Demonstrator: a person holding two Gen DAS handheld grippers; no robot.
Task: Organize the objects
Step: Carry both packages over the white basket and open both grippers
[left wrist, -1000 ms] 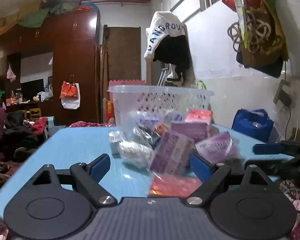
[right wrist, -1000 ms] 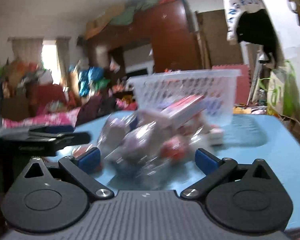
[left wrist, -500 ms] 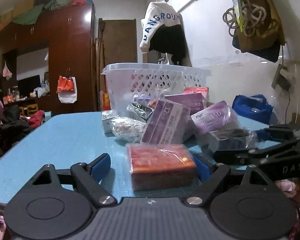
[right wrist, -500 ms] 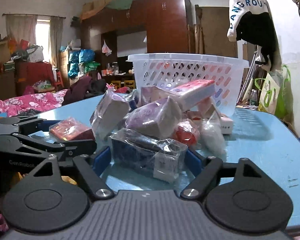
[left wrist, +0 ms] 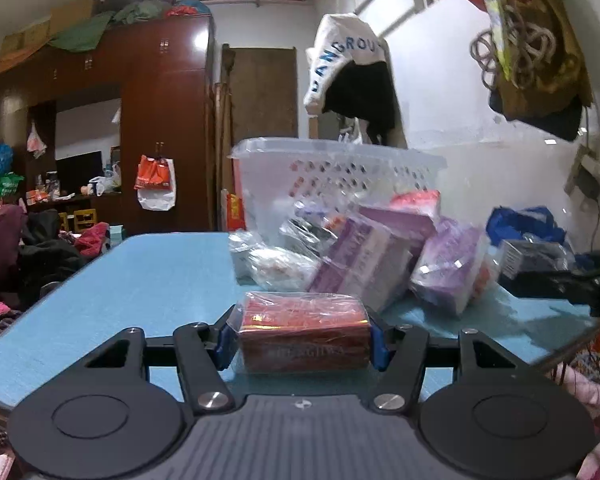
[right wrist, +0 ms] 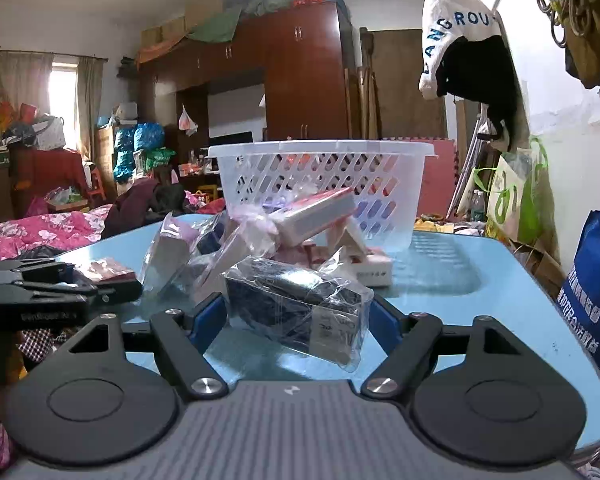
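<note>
On the blue table (left wrist: 148,280), left gripper (left wrist: 302,340) pinches the red wrapped box (left wrist: 304,336) across its short ends, pads touching film. Right gripper (right wrist: 296,316) brackets the dark wrapped pack (right wrist: 296,312); the near pad seems in contact, full closure not discernible. Judgement: both items light, stiff inside, film slippery and crinkly; grip flat end faces, not loose wrap. Pile of purple boxes (left wrist: 364,260) stands between grippers and white basket (right wrist: 320,176); lift over it.

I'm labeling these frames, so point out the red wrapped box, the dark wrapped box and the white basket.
red wrapped box (left wrist: 304,338), left wrist view, front face
dark wrapped box (right wrist: 296,312), right wrist view, wrapped side
white basket (right wrist: 320,172), right wrist view, lattice wall
</note>
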